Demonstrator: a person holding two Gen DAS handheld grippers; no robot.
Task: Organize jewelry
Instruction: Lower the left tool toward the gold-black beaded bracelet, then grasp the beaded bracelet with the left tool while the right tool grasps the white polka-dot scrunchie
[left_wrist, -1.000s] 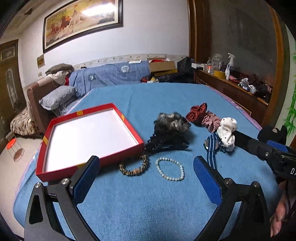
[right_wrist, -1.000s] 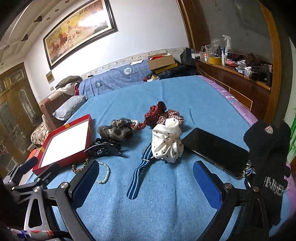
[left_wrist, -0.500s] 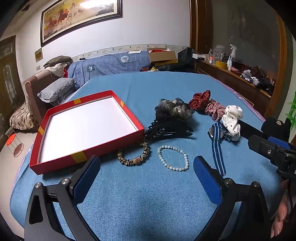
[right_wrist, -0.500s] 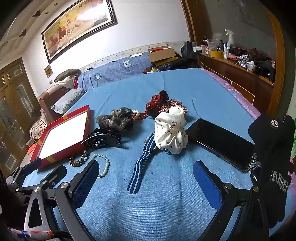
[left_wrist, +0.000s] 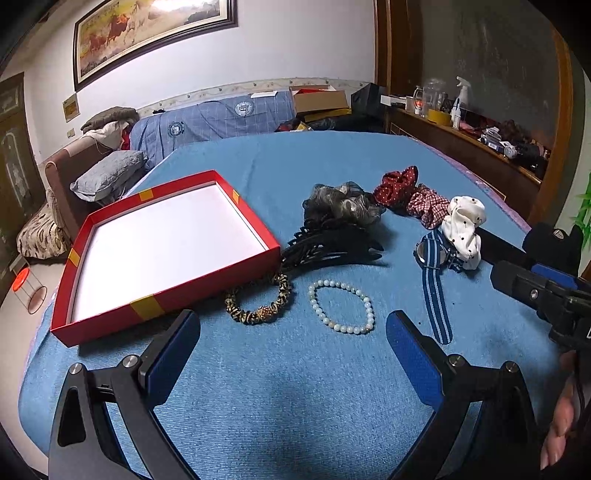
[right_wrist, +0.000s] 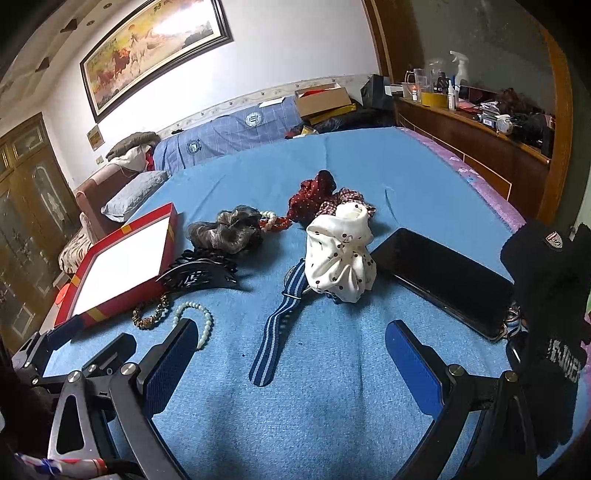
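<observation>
An empty red box (left_wrist: 168, 295) with a white floor lies at the left on the blue cloth; it also shows in the right wrist view (right_wrist: 110, 291). In front of it lie a leopard bracelet (left_wrist: 258, 306) and a white bead bracelet (left_wrist: 341, 312). Behind them are a black claw clip (left_wrist: 328, 247), a grey scrunchie (left_wrist: 343, 203), a red scrunchie (left_wrist: 395, 186), a checked scrunchie (left_wrist: 424, 205), a white dotted scrunchie (right_wrist: 341, 254) and a blue striped watch (right_wrist: 284, 321). My left gripper (left_wrist: 291, 354) is open and empty just short of the bracelets. My right gripper (right_wrist: 288, 362) is open and empty over the watch strap's near end.
A black phone (right_wrist: 443, 280) lies right of the white scrunchie, with a black glove (right_wrist: 550, 295) at the right edge. A wooden sideboard (right_wrist: 480, 155) with bottles runs along the right. A sofa with pillows (left_wrist: 107, 173) stands beyond the left side.
Both grippers have drawn nearer to the objects and a little lower; the box and bracelets look larger. Nothing on the cloth has moved, and both grippers stay open.
</observation>
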